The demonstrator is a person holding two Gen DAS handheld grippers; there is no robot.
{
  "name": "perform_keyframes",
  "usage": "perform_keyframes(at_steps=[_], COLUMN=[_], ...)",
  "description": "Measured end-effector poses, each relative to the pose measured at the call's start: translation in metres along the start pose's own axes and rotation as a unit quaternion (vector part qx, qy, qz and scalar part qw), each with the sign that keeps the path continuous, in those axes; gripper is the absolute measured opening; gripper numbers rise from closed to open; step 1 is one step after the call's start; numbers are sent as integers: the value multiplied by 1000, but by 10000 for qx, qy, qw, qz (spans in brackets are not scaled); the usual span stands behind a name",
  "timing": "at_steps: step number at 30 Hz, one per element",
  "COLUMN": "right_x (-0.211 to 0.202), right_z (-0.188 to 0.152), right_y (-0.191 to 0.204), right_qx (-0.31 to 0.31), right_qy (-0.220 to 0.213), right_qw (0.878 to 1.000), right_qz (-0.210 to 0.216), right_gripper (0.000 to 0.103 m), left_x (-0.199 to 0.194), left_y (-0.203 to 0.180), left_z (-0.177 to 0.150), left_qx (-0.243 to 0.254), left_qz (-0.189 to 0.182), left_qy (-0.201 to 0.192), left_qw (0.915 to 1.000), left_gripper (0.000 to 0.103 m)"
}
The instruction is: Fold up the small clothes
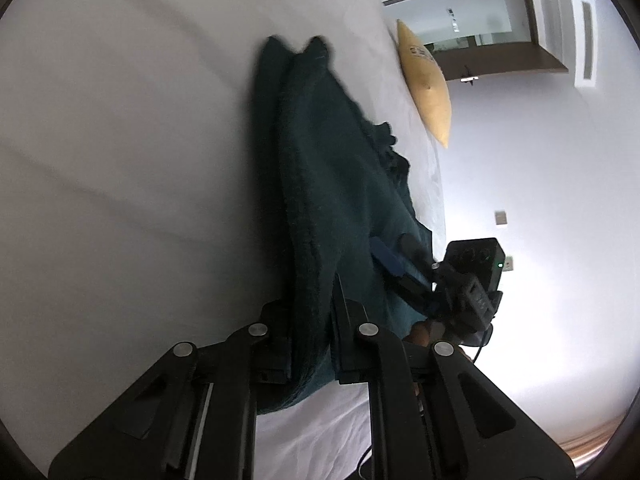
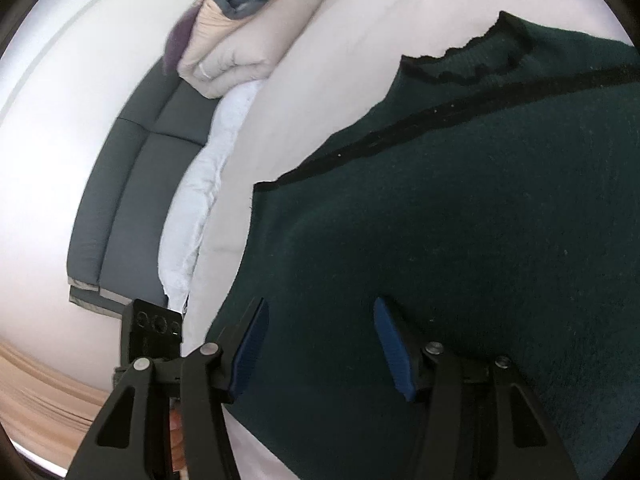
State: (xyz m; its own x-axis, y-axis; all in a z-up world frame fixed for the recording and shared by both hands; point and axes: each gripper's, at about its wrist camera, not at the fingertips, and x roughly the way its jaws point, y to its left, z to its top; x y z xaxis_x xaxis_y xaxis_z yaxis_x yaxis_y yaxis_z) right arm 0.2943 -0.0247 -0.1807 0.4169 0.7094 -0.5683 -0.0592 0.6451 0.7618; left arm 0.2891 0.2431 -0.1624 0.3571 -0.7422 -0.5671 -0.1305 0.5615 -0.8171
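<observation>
Garment: dark green knitted sweater with black trim (image 2: 460, 220) lies on the pale grey-white bed sheet (image 1: 120, 160); it fills the right and centre of the right wrist view and runs as a raised ridge up the middle of the left wrist view.
Left gripper (image 1: 310, 344): clenched on a lifted edge of the sweater, the cloth pinched between its black fingers at lower centre.
Right gripper (image 2: 320, 344): jaws apart, blue pads (image 2: 394, 350) resting over the knit at lower centre, pinching nothing.
Progress: judged early; one edge is gathered, the trimmed hem at upper right still lies spread, no neat fold shows.
Left to do: bring the edge over, flatten, repeat.
Surroundings: yellow cushion (image 1: 428, 84) upper right; folded beige duvet (image 2: 240, 48) at top.
</observation>
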Motion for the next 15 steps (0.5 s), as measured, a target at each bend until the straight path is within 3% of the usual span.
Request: perform_keyframes(at_steps=[4,7,12,15], right_x=[-9,-44,-102,-117], right_z=[7,26,48,45], right_y=[-7,-21,-61,-85], right_qx=[315,700,1161,1288], right_qy=[112,-154,-673,-653], right_qw=[9989,9947,9799,9778], right_qz=[342,734,1476,1519], right_gripper=[56,66,90,90], left_x=[-2,19,111,167], left_y=[-59,-120,-187,-189], left_z=[1,-5,-29,-48], left_qx=[432,987,1639,1672], left_qz=[96,85,188,367], left_qy=[-193,-212,136,470], left_qw=[9988,9949,9862,9841], left_gripper=[11,11,11,11])
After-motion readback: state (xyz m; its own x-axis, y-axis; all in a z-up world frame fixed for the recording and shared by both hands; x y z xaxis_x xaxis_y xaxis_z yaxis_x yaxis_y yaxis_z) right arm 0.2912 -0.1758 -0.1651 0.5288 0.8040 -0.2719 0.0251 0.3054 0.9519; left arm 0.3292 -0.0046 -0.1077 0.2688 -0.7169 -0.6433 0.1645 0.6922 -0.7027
